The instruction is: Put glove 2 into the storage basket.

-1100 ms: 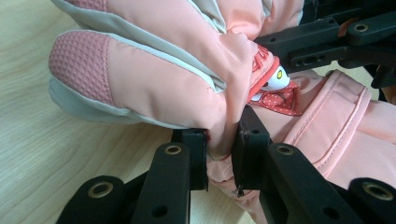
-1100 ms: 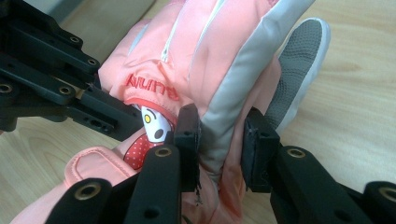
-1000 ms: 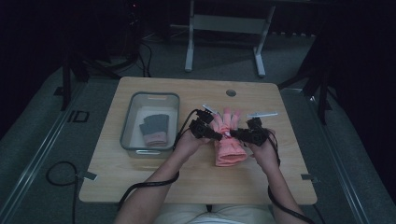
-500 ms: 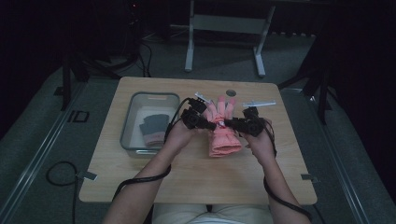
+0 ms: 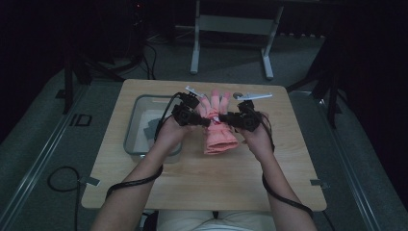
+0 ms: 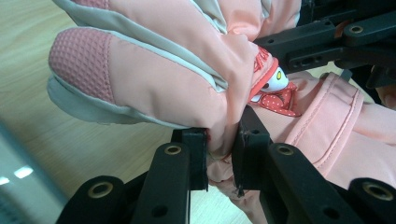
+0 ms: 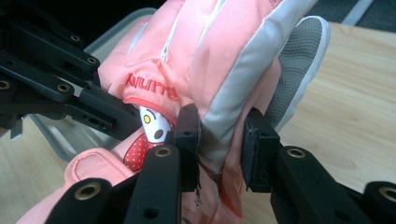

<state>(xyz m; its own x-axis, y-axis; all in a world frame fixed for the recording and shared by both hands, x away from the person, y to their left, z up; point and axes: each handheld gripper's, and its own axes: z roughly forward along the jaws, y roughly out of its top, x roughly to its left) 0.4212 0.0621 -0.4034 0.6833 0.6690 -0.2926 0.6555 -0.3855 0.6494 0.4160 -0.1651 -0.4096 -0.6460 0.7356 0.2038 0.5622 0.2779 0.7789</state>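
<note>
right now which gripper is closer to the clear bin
Left. The left gripper pinches the pink glove on the side beside the clear bin; the right gripper grips the glove's far side.

I work at a pale wooden table (image 5: 202, 178) on grey floor (image 5: 43, 144). Beyond it stands a grey frame (image 5: 231, 29) on 2 legs (the room behind is dark), and light falls dimly from above.

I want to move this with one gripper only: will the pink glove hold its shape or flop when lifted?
Probably floppy: the pink glove bunches into folds where the left gripper pinches it. Its padded, quilted fabric looks light for its bulk. Slipping seems unlikely, since the right gripper bites deep into the soft fabric.
</note>
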